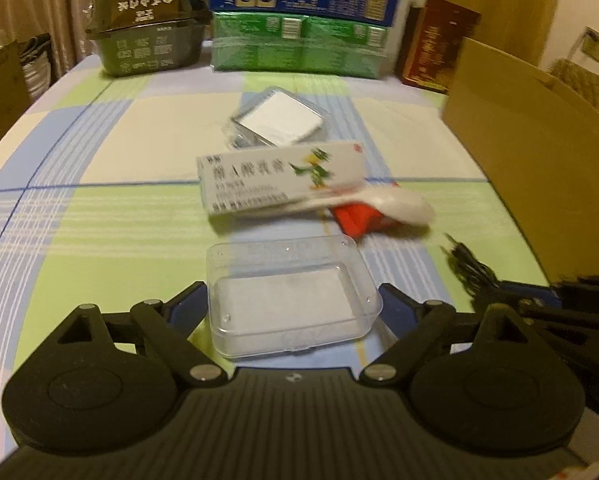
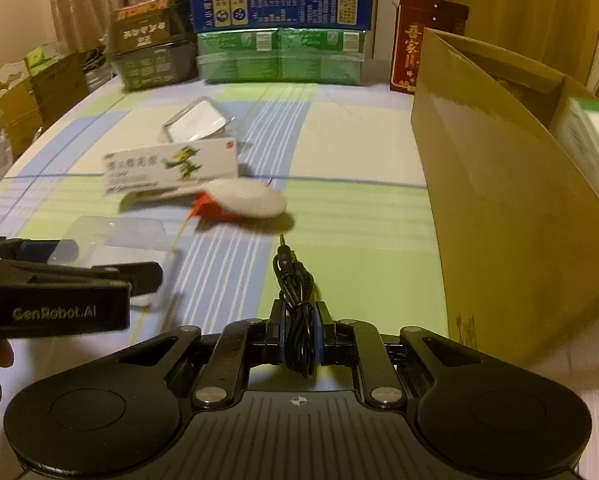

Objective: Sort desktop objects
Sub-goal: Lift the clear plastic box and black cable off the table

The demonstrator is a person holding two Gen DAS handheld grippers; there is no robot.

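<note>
Now the spread left gripper (image 1: 295, 300) straddles the clear box (image 1: 291, 300), pads not touching.

At the bottom centre of the frame, the right gripper (image 2: 299, 330) has its fingers (image 2: 280, 330) pressed together on a bundled black audio cable (image 2: 295, 280), whose plug tips point up the frame. The left gripper (image 2: 111, 280) reaches in from the left edge over a clear plastic box (image 2: 119, 236). Mid-left on the checked surface (image 2: 359, 152) lie a white medicine box (image 2: 171, 168), a white spoon (image 2: 247, 198) over something red, and a second clear case (image 2: 197, 122). A brown cardboard box (image 2: 499, 200) fills the right side.
</note>
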